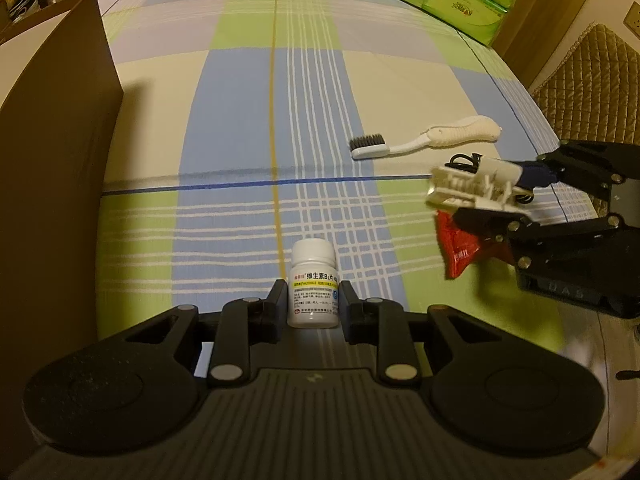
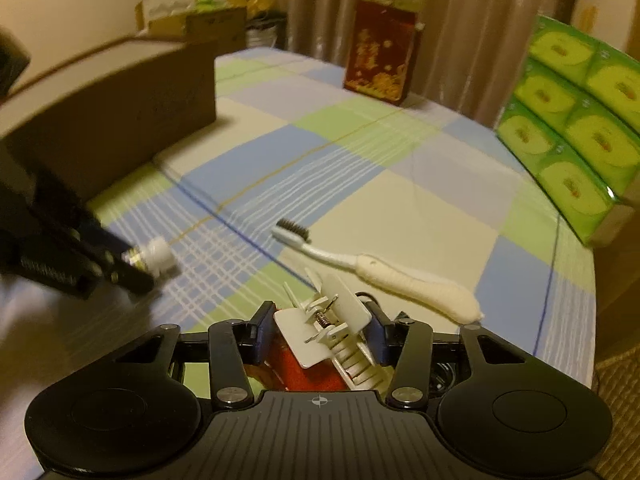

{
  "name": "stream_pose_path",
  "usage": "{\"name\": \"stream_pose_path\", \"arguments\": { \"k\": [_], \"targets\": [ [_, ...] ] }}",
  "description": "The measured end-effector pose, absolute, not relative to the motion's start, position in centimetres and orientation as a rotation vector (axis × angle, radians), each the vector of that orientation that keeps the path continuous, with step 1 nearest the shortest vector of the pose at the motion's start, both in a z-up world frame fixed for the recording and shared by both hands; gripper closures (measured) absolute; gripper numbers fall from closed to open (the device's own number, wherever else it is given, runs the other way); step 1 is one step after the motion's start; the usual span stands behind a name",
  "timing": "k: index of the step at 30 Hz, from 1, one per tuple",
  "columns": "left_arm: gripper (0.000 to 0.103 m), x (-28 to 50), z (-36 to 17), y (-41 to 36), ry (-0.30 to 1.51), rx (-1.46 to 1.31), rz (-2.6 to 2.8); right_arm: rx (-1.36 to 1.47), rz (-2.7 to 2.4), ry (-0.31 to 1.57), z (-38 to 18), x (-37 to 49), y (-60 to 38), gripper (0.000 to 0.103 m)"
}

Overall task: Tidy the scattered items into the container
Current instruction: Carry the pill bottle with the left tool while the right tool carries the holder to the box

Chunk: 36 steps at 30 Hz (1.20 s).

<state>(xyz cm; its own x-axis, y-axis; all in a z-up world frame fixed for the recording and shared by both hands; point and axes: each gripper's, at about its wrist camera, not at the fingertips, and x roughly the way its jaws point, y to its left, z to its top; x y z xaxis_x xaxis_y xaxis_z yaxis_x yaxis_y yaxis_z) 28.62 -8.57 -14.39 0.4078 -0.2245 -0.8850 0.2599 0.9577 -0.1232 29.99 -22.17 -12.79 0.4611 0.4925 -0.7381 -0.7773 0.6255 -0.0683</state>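
Left wrist view: left claw (image 1: 313, 298) pinches a white pill bottle (image 1: 313, 284); right claw (image 2: 320, 330) clamps a white clip (image 2: 334, 330).

Toothbrush (image 1: 424, 138) beyond clip (image 1: 468, 190), seemingly apart

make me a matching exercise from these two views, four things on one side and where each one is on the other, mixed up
Things:
1. white pill bottle
2. white clip
3. toothbrush
4. cardboard box

Places:
A. lying free on the checked cloth
B. between the right tongs
C. standing at the cloth's left edge
D. between the left tongs

Pairs: 1-D, 2-B, 3-A, 4-C
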Motion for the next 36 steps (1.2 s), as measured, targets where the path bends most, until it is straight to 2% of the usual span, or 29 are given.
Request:
{"name": "stream_pose_path", "arguments": {
  "k": [14, 36],
  "targets": [
    [0.081, 26.5, -13.4, -8.4, 1.098, 0.036, -0.306, -0.175, 0.778, 0.806, -8.2, 28.5, -25.2, 0.059],
    [0.081, 21.4, -7.7, -7.6, 0.976, -0.003, -0.331, -0.126, 0.799, 0.855, -4.8, 23.7, -25.6, 0.059]
  ]
}}
